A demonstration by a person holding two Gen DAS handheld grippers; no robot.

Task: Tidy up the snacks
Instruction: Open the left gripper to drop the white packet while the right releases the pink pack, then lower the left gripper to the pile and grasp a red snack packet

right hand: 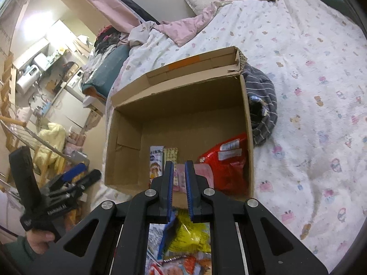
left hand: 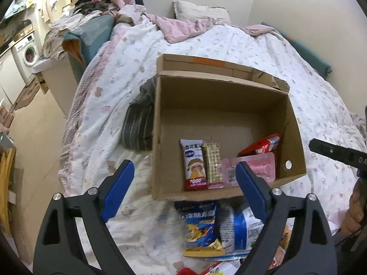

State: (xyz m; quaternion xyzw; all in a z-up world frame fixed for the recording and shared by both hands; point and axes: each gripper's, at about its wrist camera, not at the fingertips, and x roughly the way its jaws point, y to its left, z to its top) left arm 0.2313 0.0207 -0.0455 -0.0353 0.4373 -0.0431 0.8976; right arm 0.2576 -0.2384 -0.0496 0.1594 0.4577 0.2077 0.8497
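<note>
Your bed (left hand: 240,43), under a white printed cover, fills the frame. On it sit the cardboard box (left hand: 296,123) at centre, striped cloth (left hand: 137,123) touching it, and loose snack packets (left hand: 201,224) at the bottom.

The cardboard box (left hand: 220,105) was plain brown, with an orange strip at 12 o'clock on its rim. Inside it lay a red packet (left hand: 263,145) and a pale pink pouch (left hand: 259,167). The bedspread (left hand: 252,45) was white with small pastel prints. A grey garment (left hand: 137,123) had stripes.
</note>
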